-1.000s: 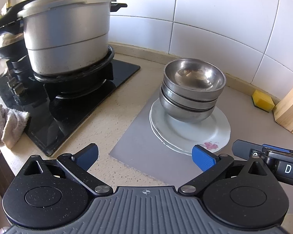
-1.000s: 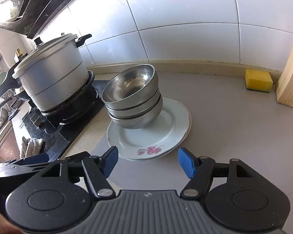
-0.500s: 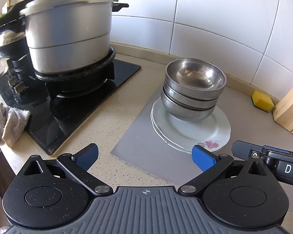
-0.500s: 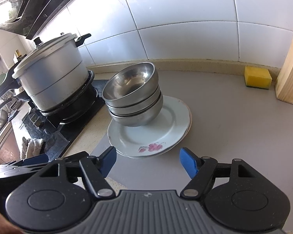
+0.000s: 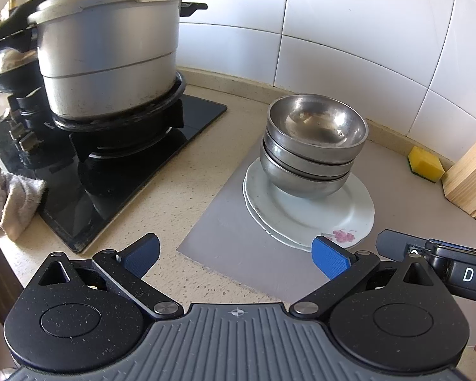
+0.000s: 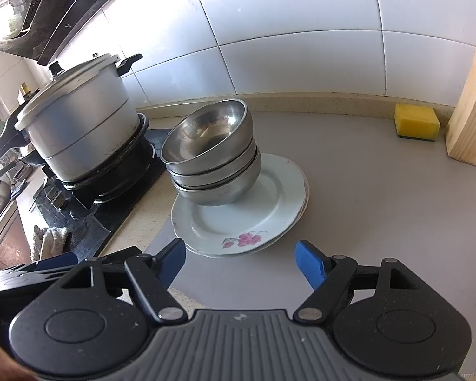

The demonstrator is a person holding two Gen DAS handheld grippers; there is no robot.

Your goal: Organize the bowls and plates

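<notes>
Three steel bowls point(image 5: 314, 146) point(image 6: 211, 158) sit nested on a stack of white plates point(image 5: 349, 219) point(image 6: 269, 209) with a pink flower print, on a grey mat point(image 5: 238, 247). My left gripper point(image 5: 236, 255) hangs open just short of the mat's near edge, with nothing between its blue pads. My right gripper point(image 6: 241, 262) hovers in front of the plates' near rim; its jaws are opening and hold nothing. The right gripper's body point(image 5: 434, 260) shows at the right edge of the left wrist view.
A large lidded steel pot point(image 5: 108, 50) point(image 6: 76, 123) stands on the black gas stove point(image 5: 117, 165) to the left. A cloth point(image 5: 9, 200) lies at the stove's left front. A yellow sponge point(image 6: 417, 122) and a wooden block point(image 6: 472, 108) stand by the tiled wall at right.
The right gripper's blue pads have spread a little wider apart. Both hands have stayed nearly in place, and the bowls and plates have not moved.
</notes>
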